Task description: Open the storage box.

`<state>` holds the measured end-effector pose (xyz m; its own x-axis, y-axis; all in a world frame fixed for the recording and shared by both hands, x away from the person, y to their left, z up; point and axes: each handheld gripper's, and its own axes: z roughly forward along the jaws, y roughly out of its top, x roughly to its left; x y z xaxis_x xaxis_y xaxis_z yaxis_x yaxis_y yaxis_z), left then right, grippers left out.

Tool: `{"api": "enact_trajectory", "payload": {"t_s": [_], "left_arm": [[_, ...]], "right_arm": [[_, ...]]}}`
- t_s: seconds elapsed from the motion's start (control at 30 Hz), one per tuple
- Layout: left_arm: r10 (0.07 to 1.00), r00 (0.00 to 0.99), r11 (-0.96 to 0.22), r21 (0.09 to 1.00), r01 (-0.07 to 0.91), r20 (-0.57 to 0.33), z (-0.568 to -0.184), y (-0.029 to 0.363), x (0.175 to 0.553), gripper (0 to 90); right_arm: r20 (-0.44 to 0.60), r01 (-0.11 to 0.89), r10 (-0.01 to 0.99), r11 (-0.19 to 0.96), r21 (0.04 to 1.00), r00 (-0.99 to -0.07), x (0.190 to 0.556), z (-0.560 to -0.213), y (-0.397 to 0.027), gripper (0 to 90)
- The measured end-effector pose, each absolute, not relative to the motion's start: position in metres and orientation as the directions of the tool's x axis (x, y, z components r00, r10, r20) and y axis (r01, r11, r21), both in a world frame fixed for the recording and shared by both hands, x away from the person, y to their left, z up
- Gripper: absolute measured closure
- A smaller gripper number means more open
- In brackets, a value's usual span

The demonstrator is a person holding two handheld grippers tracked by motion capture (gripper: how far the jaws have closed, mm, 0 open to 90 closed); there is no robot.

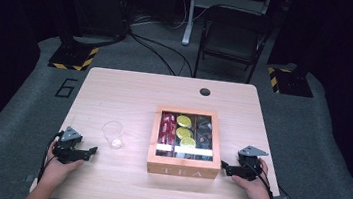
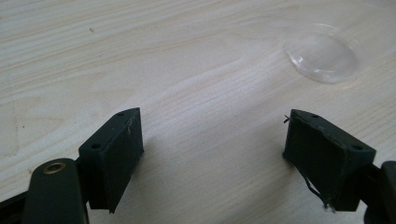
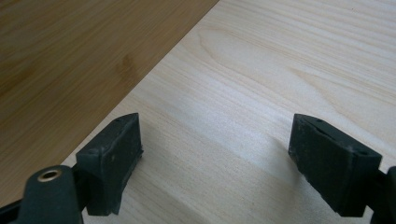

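Observation:
A wooden tea box [image 1: 182, 169] with a clear lid sits at the middle of the light wood table [image 1: 115, 92]; red, yellow and dark packets show inside it. A clear plastic cup [image 1: 112, 133] stands to its left, and its base [image 2: 322, 52] shows at the upper right of the left gripper view. My left gripper [image 1: 92, 149] rests on the table near the front left, open, with bare wood between its jaws [image 2: 212, 154]. My right gripper [image 1: 224, 166] lies just right of the box, open and empty [image 3: 215, 158], with the box's side wall [image 3: 70, 60] at the left of its view.
A dark folding chair [image 1: 232, 38] stands beyond the table's far edge. A round cable hole [image 1: 205, 91] sits near the table's back edge. Stand bases with yellow-black tape [image 1: 71, 57] flank the far corners.

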<state>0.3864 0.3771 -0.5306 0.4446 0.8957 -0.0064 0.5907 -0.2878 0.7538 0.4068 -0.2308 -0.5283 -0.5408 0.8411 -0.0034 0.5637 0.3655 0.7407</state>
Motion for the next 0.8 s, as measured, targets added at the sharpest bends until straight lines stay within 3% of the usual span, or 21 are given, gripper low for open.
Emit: {"api": "enact_trajectory", "payload": {"t_s": [0.2, 0.43, 0.8], "left_arm": [[0.895, 0.446, -0.289, 0.749, 0.596, -0.009, -0.53, 0.378, 0.386, 19.9], [0.895, 0.446, -0.289, 0.748, 0.597, -0.009, -0.53, 0.378, 0.386, 19.9], [0.902, 0.432, -0.28, 0.746, 0.605, -0.011, -0.529, 0.378, 0.388, 21.7]], "right_arm": [[0.006, 0.565, 0.839, 0.36, 0.742, -0.543, 0.405, -0.527, -0.233, 23.6], [0.008, 0.577, 0.833, 0.375, 0.726, -0.553, 0.401, -0.522, -0.233, 41.4], [0.008, 0.581, 0.825, 0.391, 0.714, -0.566, 0.4, -0.516, -0.233, 47.1]]}}
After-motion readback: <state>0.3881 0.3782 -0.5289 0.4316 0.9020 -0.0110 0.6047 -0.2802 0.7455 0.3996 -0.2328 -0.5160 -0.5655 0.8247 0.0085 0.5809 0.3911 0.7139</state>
